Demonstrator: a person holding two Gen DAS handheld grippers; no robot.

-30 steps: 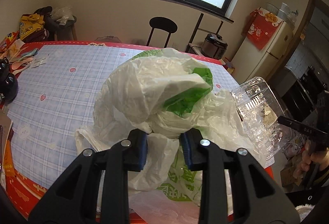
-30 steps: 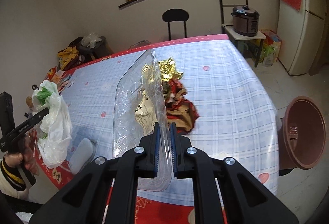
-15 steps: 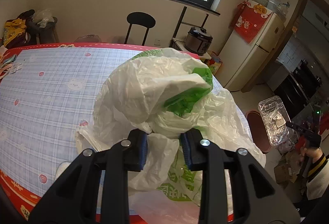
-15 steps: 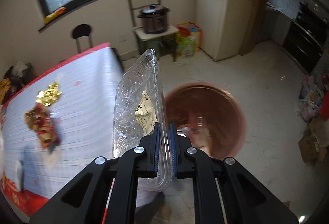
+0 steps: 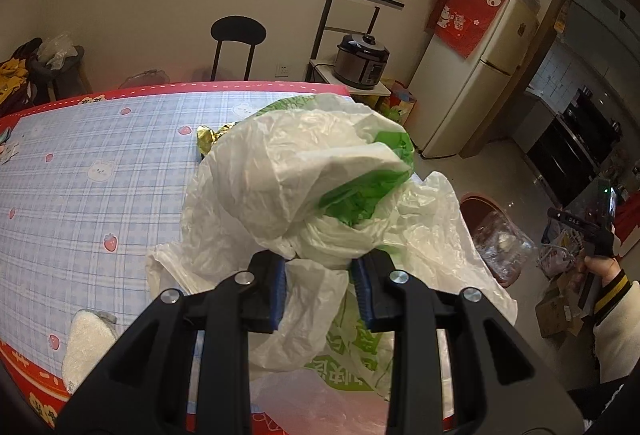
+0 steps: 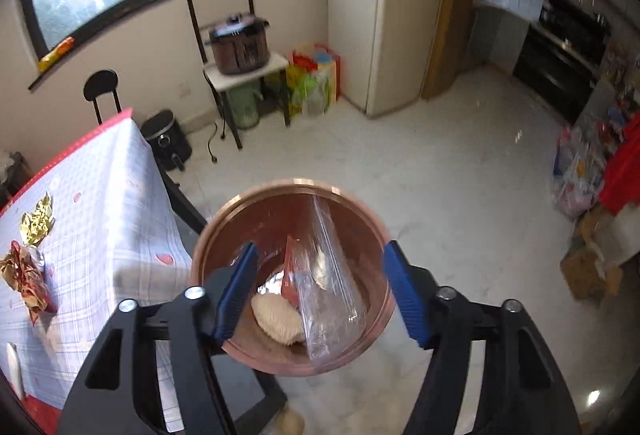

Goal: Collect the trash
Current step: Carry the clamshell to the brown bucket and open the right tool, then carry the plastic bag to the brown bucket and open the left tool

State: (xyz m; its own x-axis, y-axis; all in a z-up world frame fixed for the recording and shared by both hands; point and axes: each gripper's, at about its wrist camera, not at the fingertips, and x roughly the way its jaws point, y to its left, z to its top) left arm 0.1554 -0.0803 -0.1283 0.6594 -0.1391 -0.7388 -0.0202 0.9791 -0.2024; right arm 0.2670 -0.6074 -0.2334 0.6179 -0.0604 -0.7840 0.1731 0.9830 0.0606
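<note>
My left gripper [image 5: 320,273] is shut on a bunched white and green plastic bag [image 5: 292,187] and holds it above the checked table [image 5: 100,171]. My right gripper [image 6: 318,285] is open above the copper-coloured trash bin [image 6: 208,235] on the floor. The clear plastic clamshell box [image 6: 328,283] lies inside the bin with other trash, free of the fingers. The bin also shows in the left wrist view [image 5: 480,205], right of the bag. Gold and red wrappers [image 6: 28,259] lie on the table; the bag hides most of them in the left wrist view.
A white cloth [image 5: 86,339] lies near the table's front edge. A black chair [image 5: 236,35] stands behind the table. A rice cooker [image 6: 238,41] sits on a small stand by the fridge [image 6: 404,15]. Bags and boxes [image 6: 584,171] line the right wall.
My right gripper swung from the table to over the bin, opened and let go of the clamshell box, which now lies in the bin. The left gripper still holds the bag and turned right.
</note>
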